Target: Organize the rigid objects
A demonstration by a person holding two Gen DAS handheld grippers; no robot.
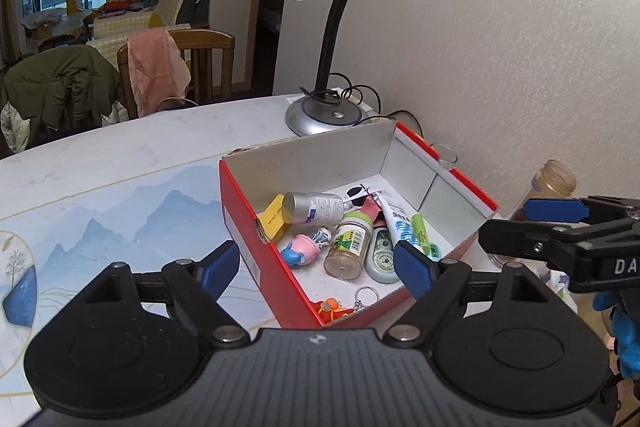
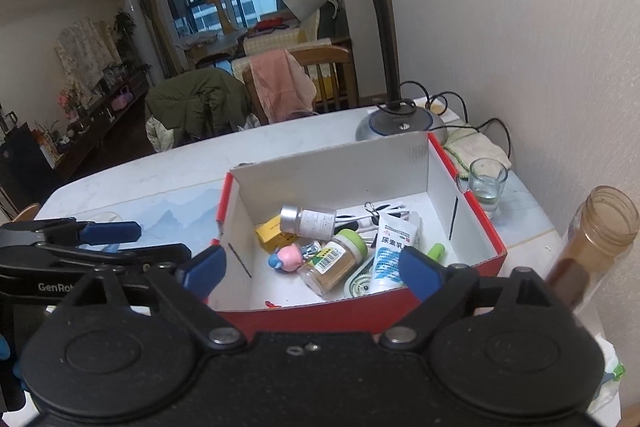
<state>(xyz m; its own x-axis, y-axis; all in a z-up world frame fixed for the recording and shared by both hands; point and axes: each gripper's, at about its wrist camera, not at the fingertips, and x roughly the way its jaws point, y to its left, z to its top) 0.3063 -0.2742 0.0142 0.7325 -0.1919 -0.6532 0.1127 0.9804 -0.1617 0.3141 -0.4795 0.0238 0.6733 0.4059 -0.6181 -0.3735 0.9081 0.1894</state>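
A red cardboard box [image 1: 256, 251] with white inner walls [image 2: 332, 163] stands on the table. Inside lie a silver-capped bottle [image 1: 314, 209] [image 2: 308, 221], a green-lidded spice jar [image 1: 350, 243] [image 2: 334, 261], a white cream tube [image 1: 400, 223] [image 2: 394, 251], a pink toy figure [image 1: 300, 247] [image 2: 286, 257], a yellow packet [image 1: 274, 217], a correction tape [image 1: 384, 255], a green highlighter [image 1: 420, 231] and an orange keyring toy [image 1: 334, 307]. My left gripper [image 1: 316, 265] is open and empty over the box's near left corner. My right gripper [image 2: 310, 269] is open and empty above the box's front edge.
A silver desk lamp [image 1: 324, 111] [image 2: 400, 123] stands behind the box with its cable by the wall. A small glass [image 2: 486, 185] and a brown open jar [image 2: 592, 247] [image 1: 552, 183] stand right of the box. A blue mountain-print mat [image 1: 120, 219] covers the table's left. Chairs stand beyond.
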